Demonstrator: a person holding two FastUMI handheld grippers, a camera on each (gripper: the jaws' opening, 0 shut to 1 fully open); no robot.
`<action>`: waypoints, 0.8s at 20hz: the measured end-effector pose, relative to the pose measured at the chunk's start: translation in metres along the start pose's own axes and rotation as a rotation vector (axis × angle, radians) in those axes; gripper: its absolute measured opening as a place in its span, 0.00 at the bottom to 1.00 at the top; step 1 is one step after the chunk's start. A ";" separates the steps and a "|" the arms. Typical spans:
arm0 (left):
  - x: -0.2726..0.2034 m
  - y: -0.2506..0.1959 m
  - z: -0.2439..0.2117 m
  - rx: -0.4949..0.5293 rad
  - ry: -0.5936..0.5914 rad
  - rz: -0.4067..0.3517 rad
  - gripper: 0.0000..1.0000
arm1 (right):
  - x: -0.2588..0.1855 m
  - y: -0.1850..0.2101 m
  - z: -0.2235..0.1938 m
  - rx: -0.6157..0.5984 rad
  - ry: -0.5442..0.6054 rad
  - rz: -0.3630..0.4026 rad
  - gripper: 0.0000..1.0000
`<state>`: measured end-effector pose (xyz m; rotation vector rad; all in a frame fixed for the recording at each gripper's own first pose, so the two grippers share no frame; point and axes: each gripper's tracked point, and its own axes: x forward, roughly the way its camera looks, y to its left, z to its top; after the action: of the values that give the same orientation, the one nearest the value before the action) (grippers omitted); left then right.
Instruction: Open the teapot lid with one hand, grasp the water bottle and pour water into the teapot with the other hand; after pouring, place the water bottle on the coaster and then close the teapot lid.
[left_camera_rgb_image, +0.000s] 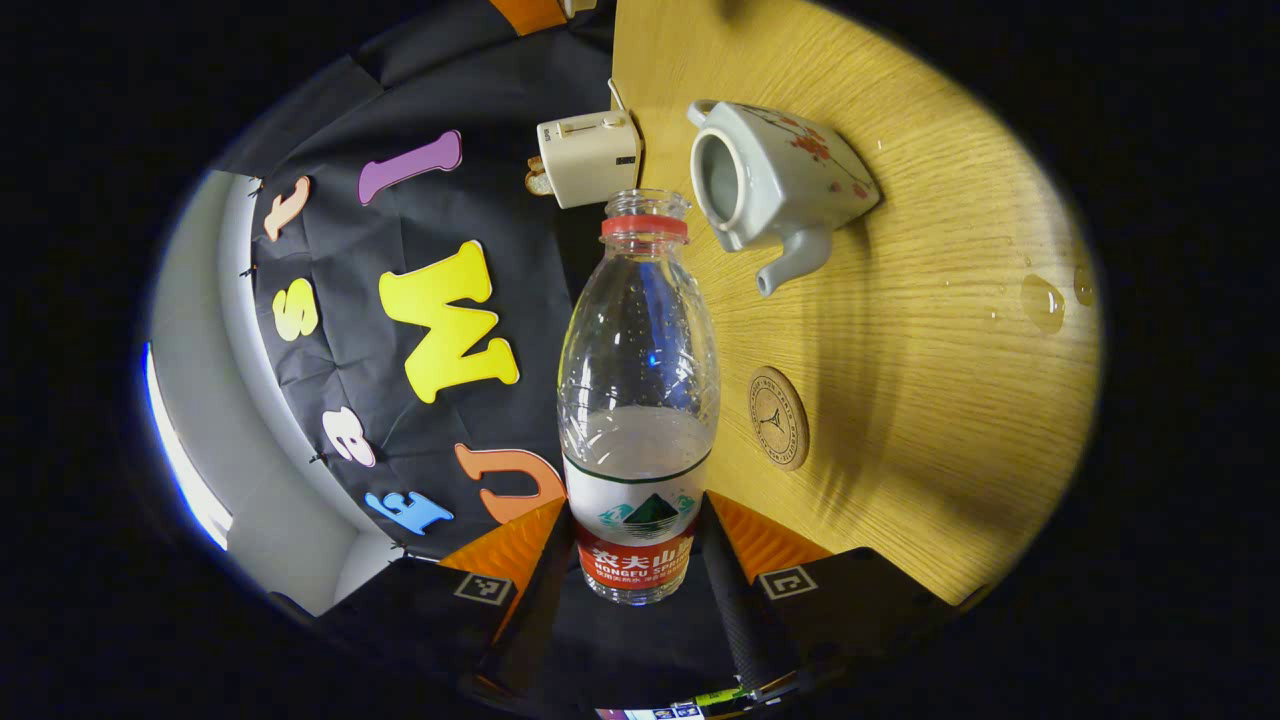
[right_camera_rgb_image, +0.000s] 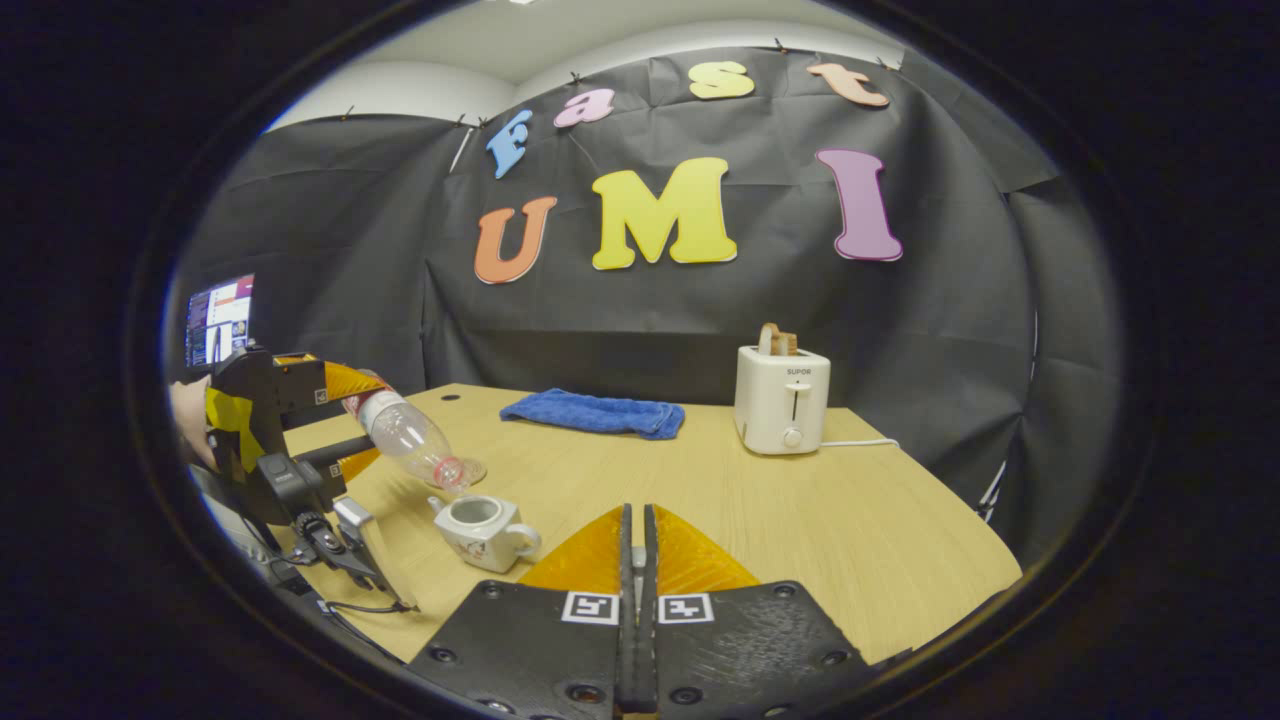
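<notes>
My left gripper (left_camera_rgb_image: 636, 517) is shut on the lower body of a clear, uncapped water bottle (left_camera_rgb_image: 640, 400) that is partly filled. In the right gripper view the bottle (right_camera_rgb_image: 410, 435) tilts mouth-down, just above and behind the pale lidless teapot (right_camera_rgb_image: 483, 532). No stream of water is visible. The teapot (left_camera_rgb_image: 770, 180) stands with its opening bare, and a round cork coaster (left_camera_rgb_image: 778, 417) lies nearer. My right gripper (right_camera_rgb_image: 636, 525) is held over the table to the teapot's right. Its fingers are closed on a pale sliver, the lid's knob; the rest of the lid is hidden.
A white toaster (right_camera_rgb_image: 782, 398) with bread stands at the back of the wooden table (right_camera_rgb_image: 880, 520), and a blue cloth (right_camera_rgb_image: 595, 412) lies to its left. Water drops (left_camera_rgb_image: 1042, 303) sit on the wood. A hand (right_camera_rgb_image: 185, 415) holds the left gripper, with a monitor (right_camera_rgb_image: 218, 320) behind it.
</notes>
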<state>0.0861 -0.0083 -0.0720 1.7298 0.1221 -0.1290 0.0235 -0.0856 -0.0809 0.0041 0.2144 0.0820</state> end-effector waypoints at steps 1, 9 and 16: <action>0.000 0.000 0.001 0.010 0.001 0.007 0.74 | -0.001 -0.001 0.001 -0.003 -0.003 -0.002 0.00; -0.002 0.010 0.003 0.104 0.013 0.038 0.74 | -0.002 -0.001 0.000 0.003 -0.008 0.003 0.00; -0.004 0.021 0.004 0.159 0.020 0.059 0.74 | -0.004 -0.003 0.001 0.005 -0.013 0.003 0.00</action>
<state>0.0855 -0.0159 -0.0512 1.8916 0.0774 -0.0795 0.0197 -0.0884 -0.0793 0.0100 0.2012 0.0841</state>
